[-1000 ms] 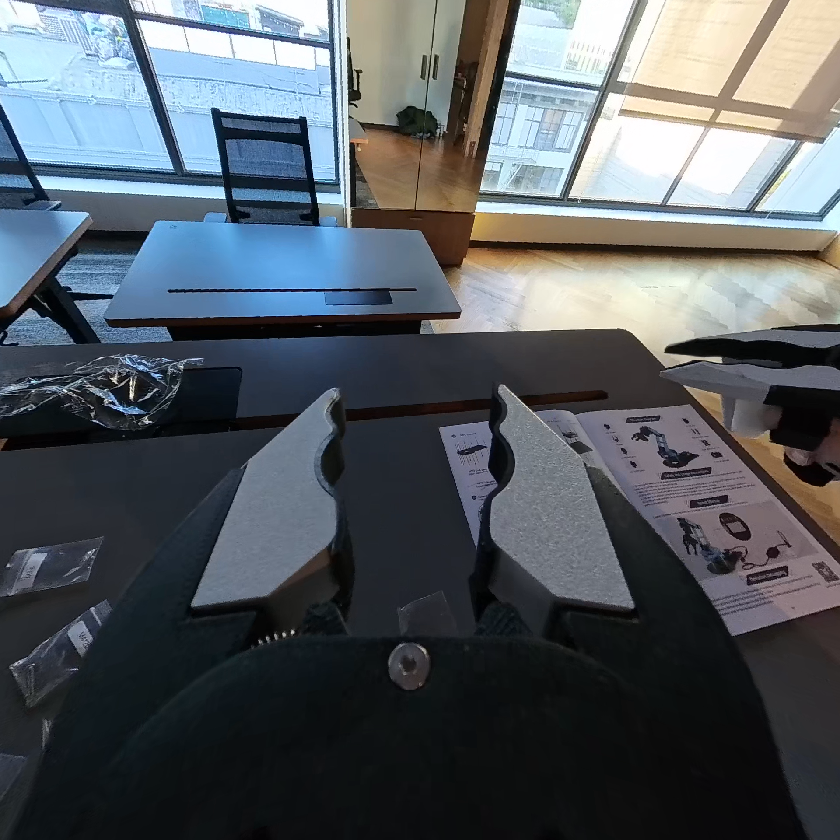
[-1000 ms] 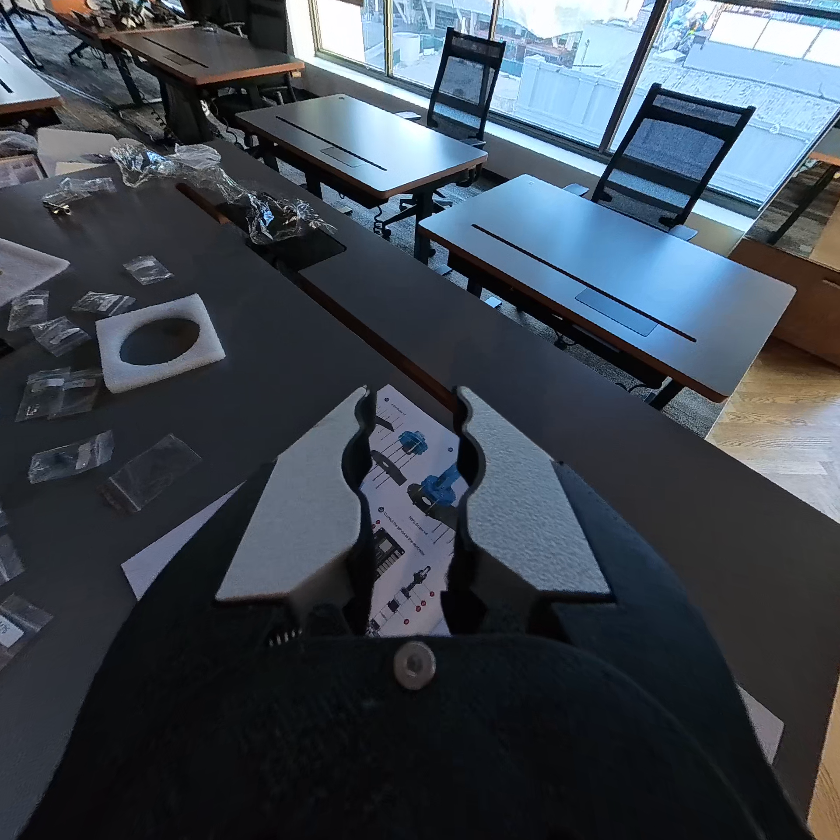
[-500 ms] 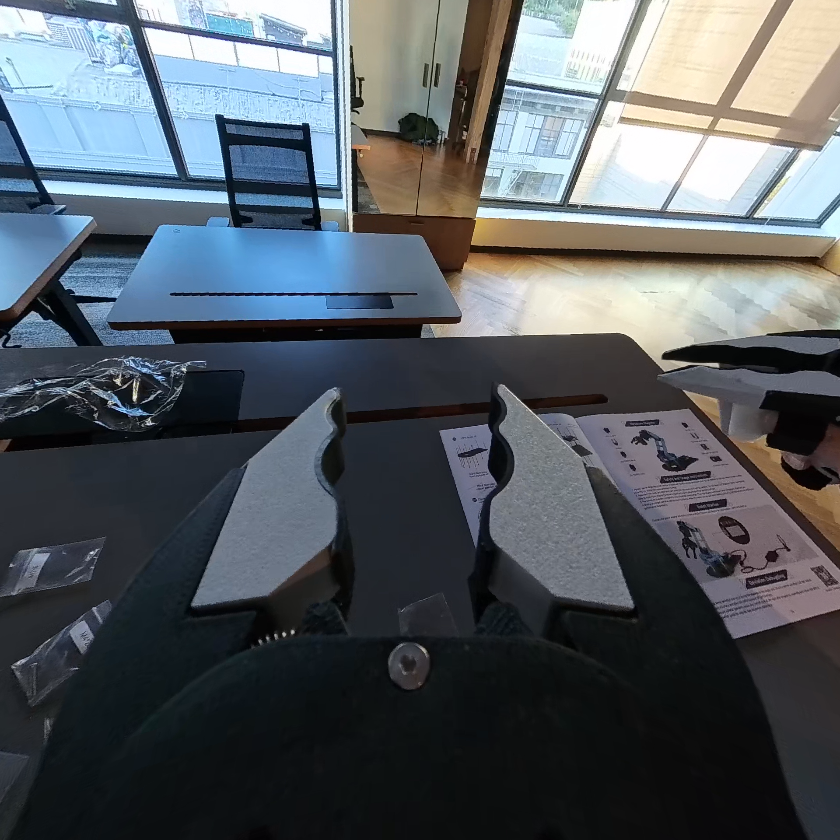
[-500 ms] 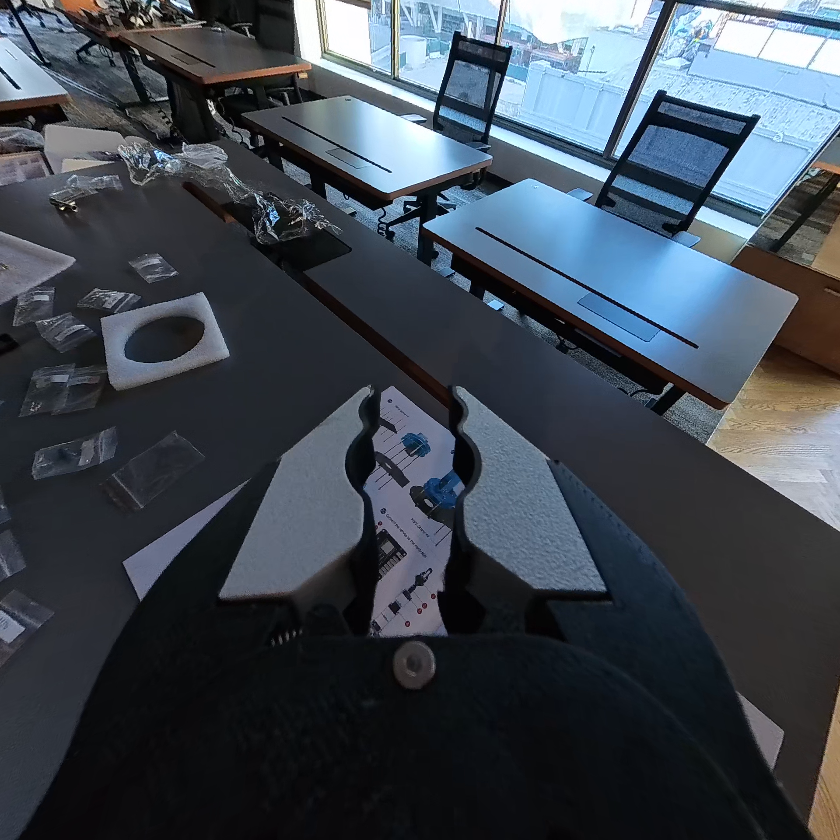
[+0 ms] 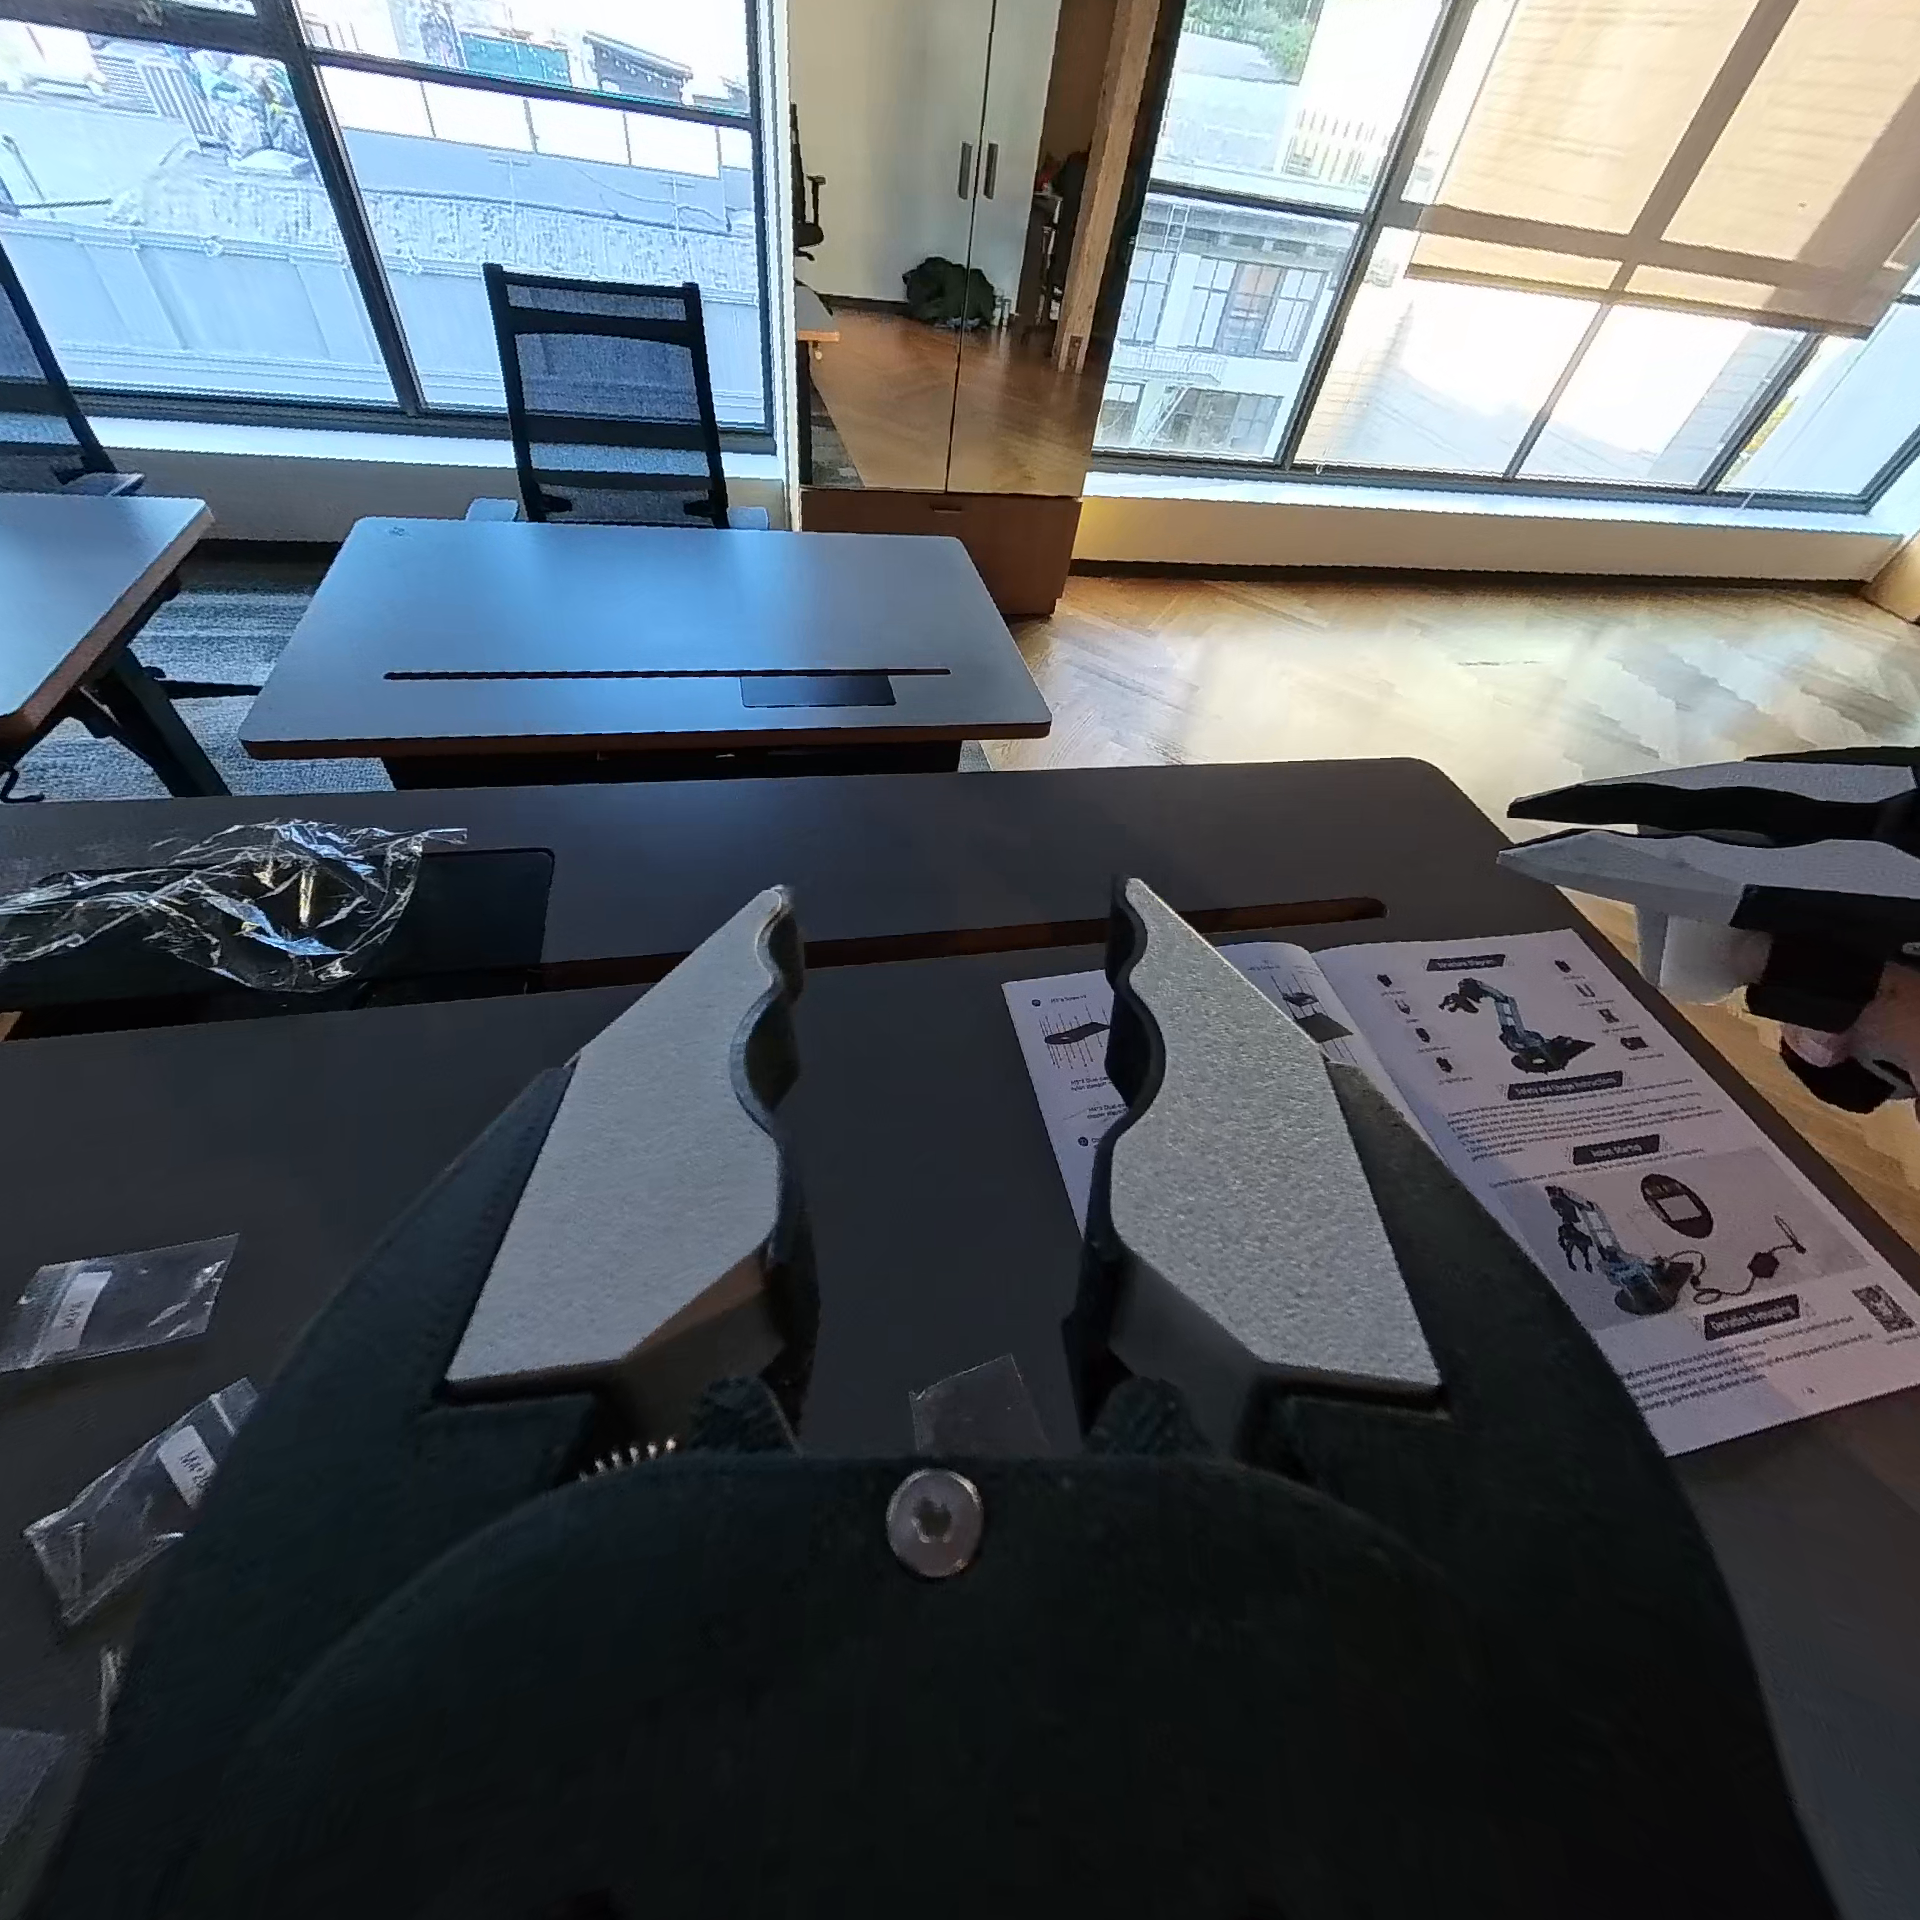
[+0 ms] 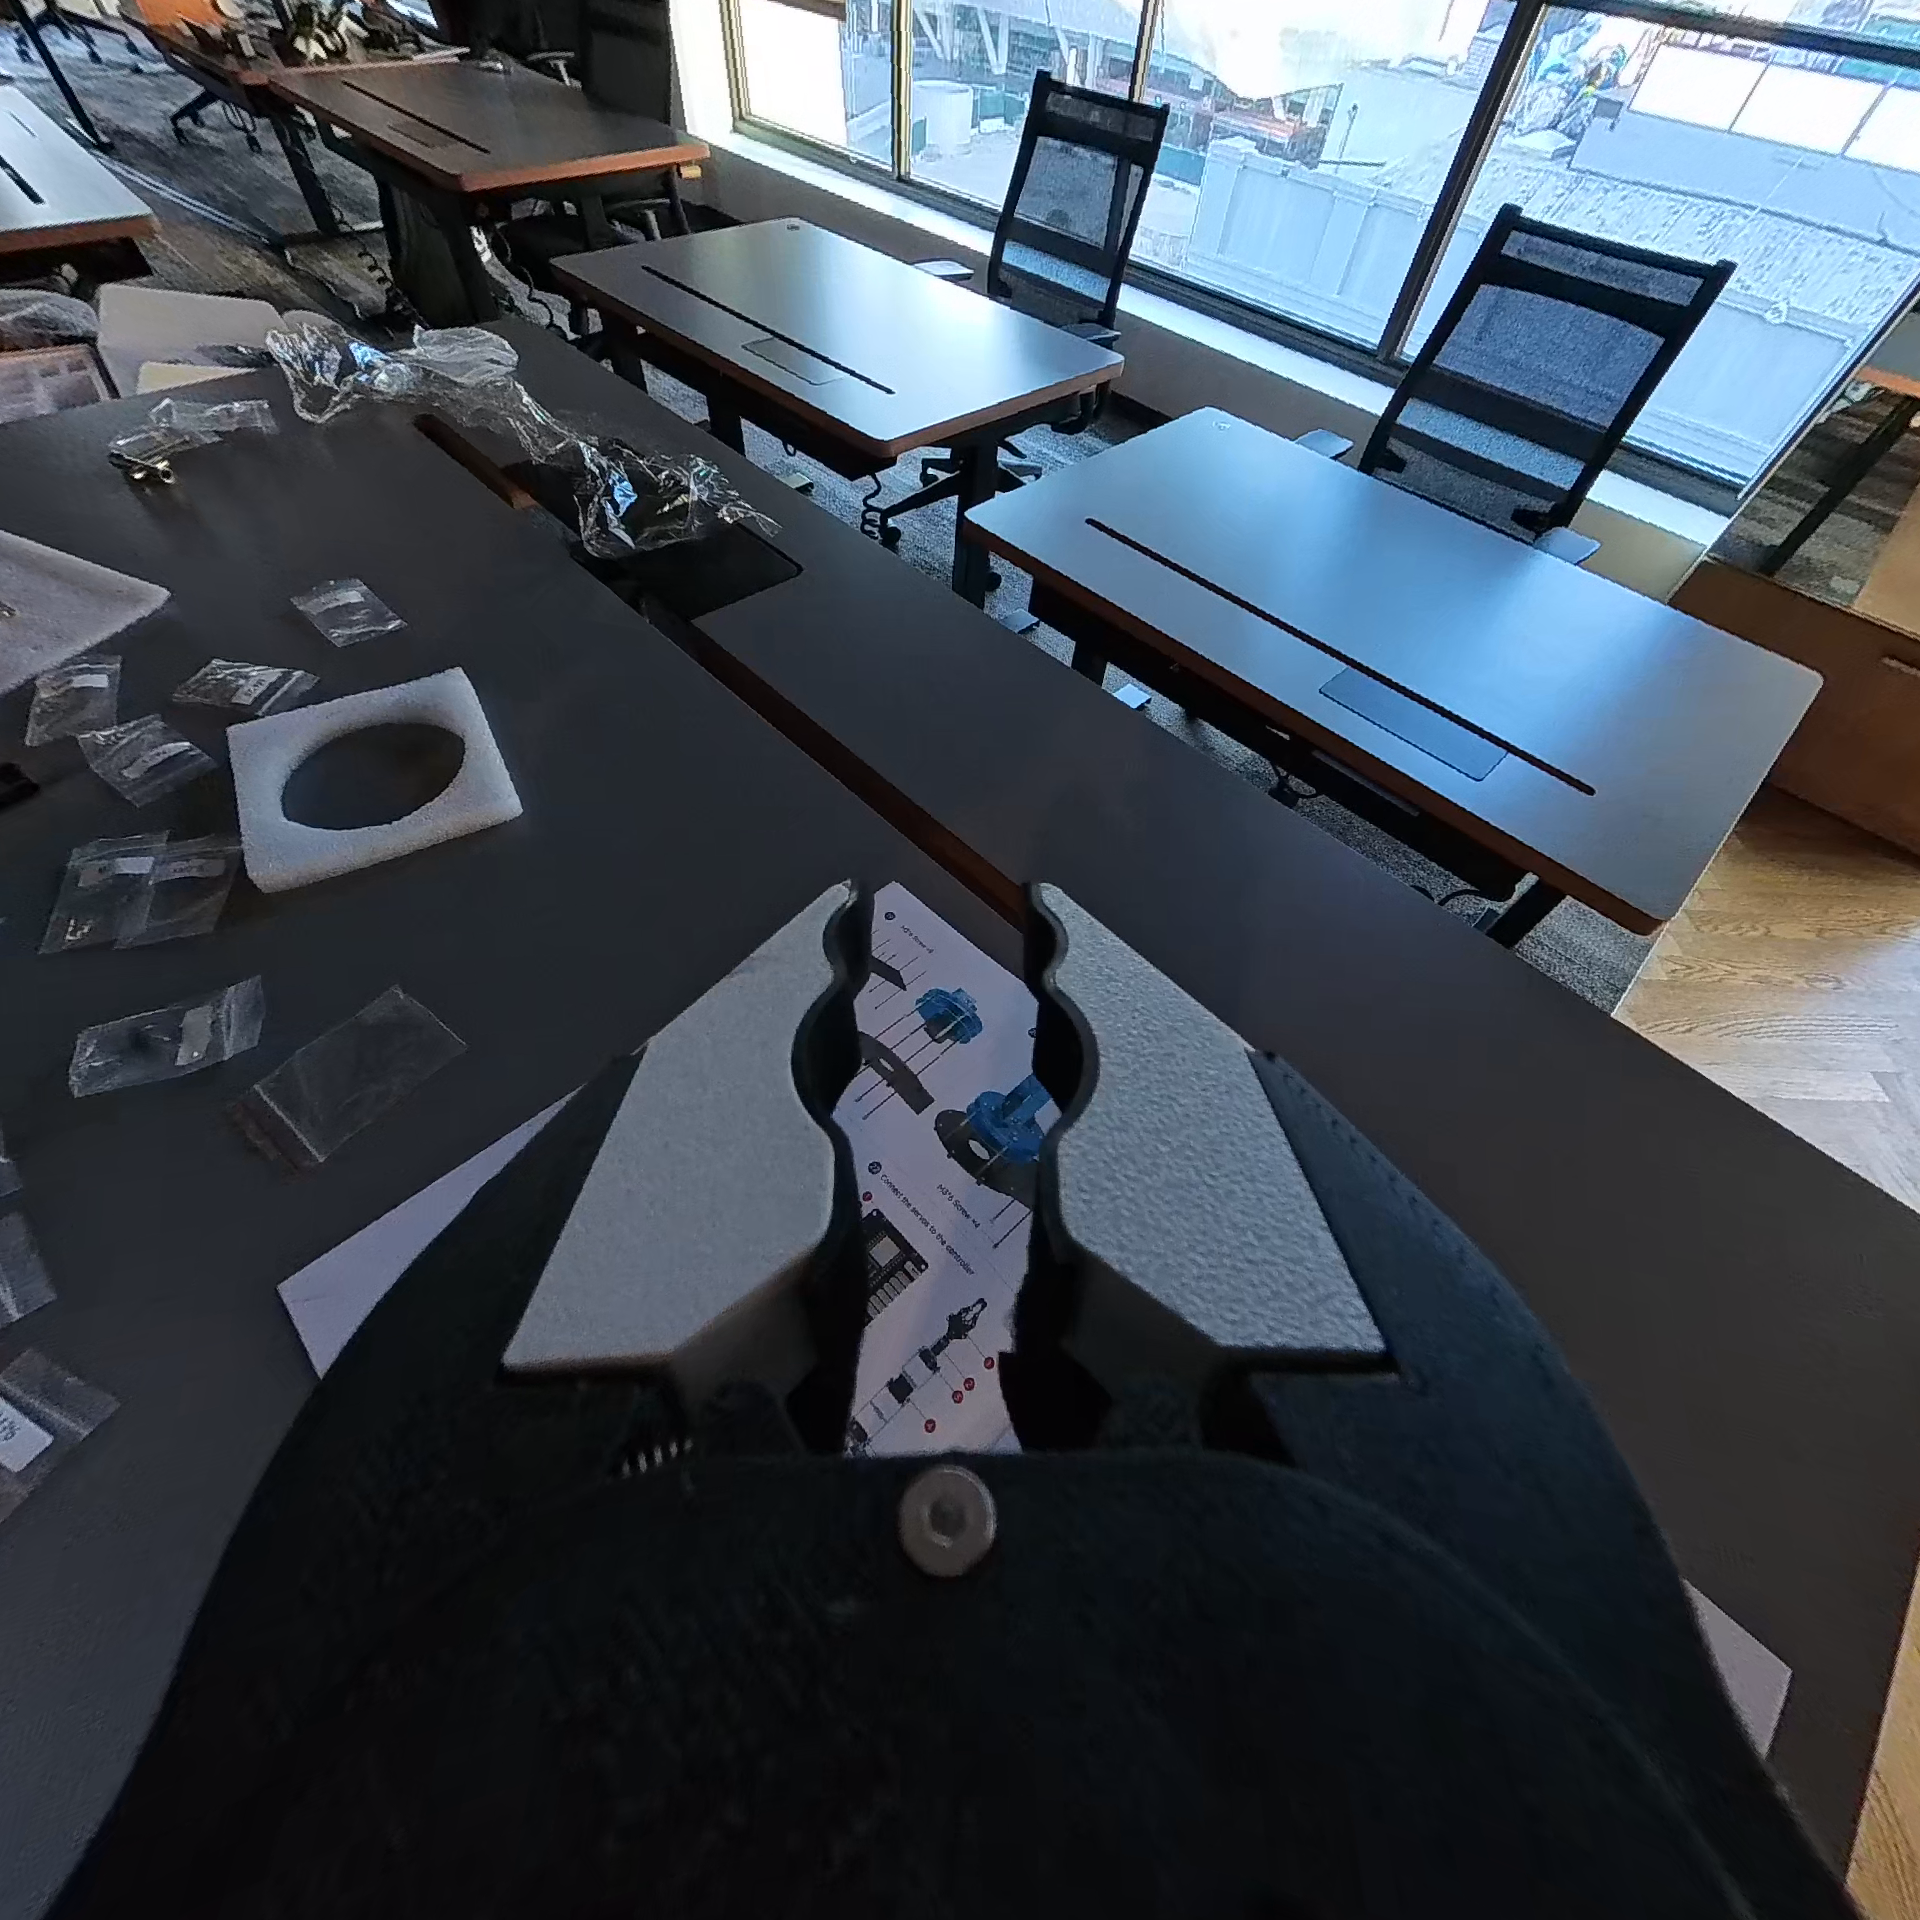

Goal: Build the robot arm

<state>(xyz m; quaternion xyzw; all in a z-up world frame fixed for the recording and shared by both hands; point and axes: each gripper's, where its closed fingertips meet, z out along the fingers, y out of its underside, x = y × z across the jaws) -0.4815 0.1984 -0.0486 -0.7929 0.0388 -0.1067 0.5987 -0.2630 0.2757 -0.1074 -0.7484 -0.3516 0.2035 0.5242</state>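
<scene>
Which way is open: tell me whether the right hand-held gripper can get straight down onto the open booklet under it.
Probably yes. The right hand-held gripper hangs open above the open booklet, which lies flat on the dark table; nothing shows between them.

Open booklet (image 5: 1538,1132), foam square (image 6: 369,779), small bags on dark table (image 6: 665,790)

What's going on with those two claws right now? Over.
Left gripper open, empty, above dark table. Right gripper open over instruction booklet. Nothing between.
</scene>
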